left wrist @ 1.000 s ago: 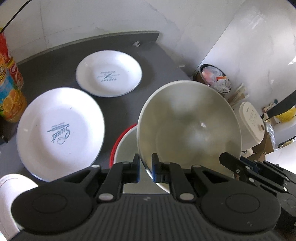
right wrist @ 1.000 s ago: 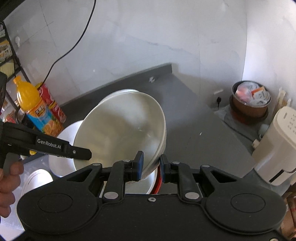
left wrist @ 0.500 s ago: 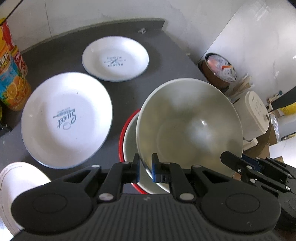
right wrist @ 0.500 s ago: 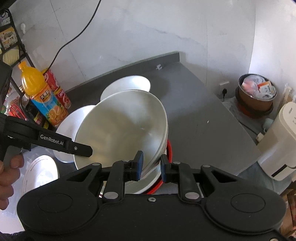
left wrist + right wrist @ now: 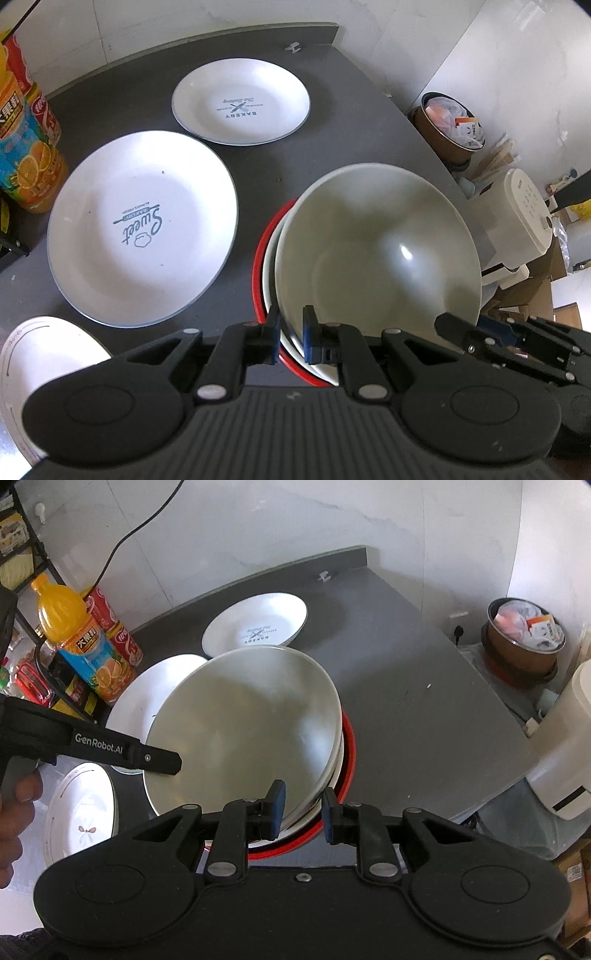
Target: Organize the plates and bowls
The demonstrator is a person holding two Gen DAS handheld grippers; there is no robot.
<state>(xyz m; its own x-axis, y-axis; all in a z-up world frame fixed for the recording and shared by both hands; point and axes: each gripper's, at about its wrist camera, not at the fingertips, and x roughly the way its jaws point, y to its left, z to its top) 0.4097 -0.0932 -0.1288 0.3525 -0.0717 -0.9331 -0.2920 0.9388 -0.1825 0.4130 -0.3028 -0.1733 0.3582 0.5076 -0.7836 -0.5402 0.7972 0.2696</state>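
A large white bowl [image 5: 376, 258] [image 5: 240, 731] is held tilted by both grippers. It rests inside a red-rimmed bowl [image 5: 258, 266] [image 5: 349, 753] on the dark grey table [image 5: 424, 709]. My left gripper [image 5: 290, 338] is shut on the bowl's near-left rim. My right gripper [image 5: 303, 810] is shut on the near-right rim, and its finger shows in the left wrist view. To the left lie a big white "Sweet" plate [image 5: 140, 229] [image 5: 140, 698] and, behind it, a smaller "Bakery" plate [image 5: 240, 99] [image 5: 258, 624].
A flower-patterned plate [image 5: 81, 812] [image 5: 37, 362] lies at the near left. An orange juice bottle [image 5: 81, 638] and red cans [image 5: 118, 635] stand at the far left. The table's right edge drops to a white appliance [image 5: 517, 218] and a brown bin [image 5: 521, 642]. A hand [image 5: 14, 812] holds the left gripper.
Both grippers have lowered the white bowl into the red-rimmed bowl. The red rim now shows around its lower edge, and the plates sit lower in both views.
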